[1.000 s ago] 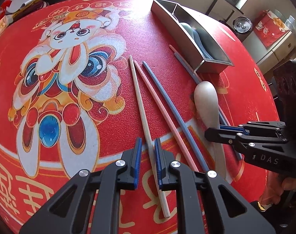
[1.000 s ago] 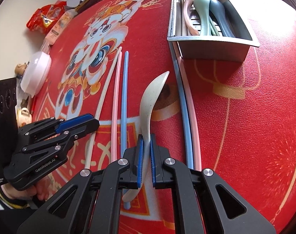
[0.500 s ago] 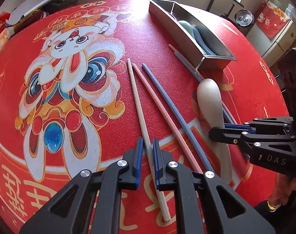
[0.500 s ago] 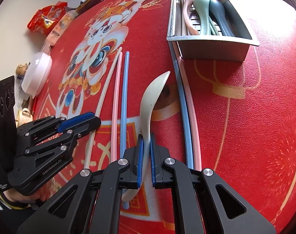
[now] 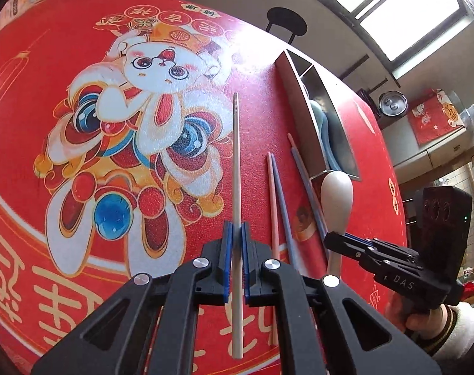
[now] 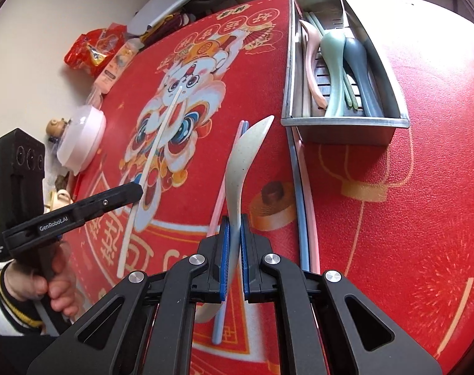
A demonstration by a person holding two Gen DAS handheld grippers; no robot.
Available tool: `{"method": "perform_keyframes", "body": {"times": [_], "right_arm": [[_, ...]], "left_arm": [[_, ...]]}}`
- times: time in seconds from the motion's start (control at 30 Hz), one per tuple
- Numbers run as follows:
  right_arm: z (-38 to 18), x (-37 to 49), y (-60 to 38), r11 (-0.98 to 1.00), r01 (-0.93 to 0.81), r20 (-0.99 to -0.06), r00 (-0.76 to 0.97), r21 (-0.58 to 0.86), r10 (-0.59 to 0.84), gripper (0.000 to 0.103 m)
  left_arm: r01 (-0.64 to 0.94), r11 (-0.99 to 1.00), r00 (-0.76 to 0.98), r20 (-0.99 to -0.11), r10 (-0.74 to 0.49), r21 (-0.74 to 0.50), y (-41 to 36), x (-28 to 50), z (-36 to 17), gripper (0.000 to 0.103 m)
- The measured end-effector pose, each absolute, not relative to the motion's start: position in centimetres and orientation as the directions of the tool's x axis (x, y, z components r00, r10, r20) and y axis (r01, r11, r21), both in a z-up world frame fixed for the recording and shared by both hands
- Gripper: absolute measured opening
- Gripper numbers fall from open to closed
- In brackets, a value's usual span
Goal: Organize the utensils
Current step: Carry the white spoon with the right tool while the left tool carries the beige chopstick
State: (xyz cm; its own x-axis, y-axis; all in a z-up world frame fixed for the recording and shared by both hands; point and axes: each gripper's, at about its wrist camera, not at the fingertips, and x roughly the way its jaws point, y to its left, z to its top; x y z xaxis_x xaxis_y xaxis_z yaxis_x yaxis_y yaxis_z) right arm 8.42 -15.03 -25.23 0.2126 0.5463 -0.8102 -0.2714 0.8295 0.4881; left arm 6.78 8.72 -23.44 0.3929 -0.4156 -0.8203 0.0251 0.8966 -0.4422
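A round surface (image 5: pixel 49 62) under a red cloth printed with a cartoon lion-dance figure fills both views. At its far right stands a steel utensil tray (image 6: pixel 343 122) holding pink, green and blue-grey spoons and some chopsticks. The left claw (image 5: pixel 236 240), angled steeply downward, is clamped on a cream chopstick (image 5: pixel 236 156) near its thick end, and the stick's tip points away over the print. The right claw (image 6: pixel 234 228), tilted down likewise, pinches the handle of a speckled cream spoon (image 6: pixel 240 162), its bowl aimed toward the tray. A pink chopstick (image 5: pixel 273 200) and blue chopstick (image 5: pixel 282 206) lie together on the cloth; another pink-and-blue pair (image 6: pixel 302 206) lies just beside the tray.
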Motion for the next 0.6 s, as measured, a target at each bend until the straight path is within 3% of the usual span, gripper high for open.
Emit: {"method": "perform_keyframes", "body": {"times": [0.6], "right_arm": [[-21.7, 14.3, -20.5, 0.864, -0.247, -0.807, 0.315, 0.439, 0.5, 0.007]], "left_arm": [[0.105, 0.858, 0.373, -0.78, -0.503, -0.503, 0.0, 15.0, -20.7, 0.006]]}}
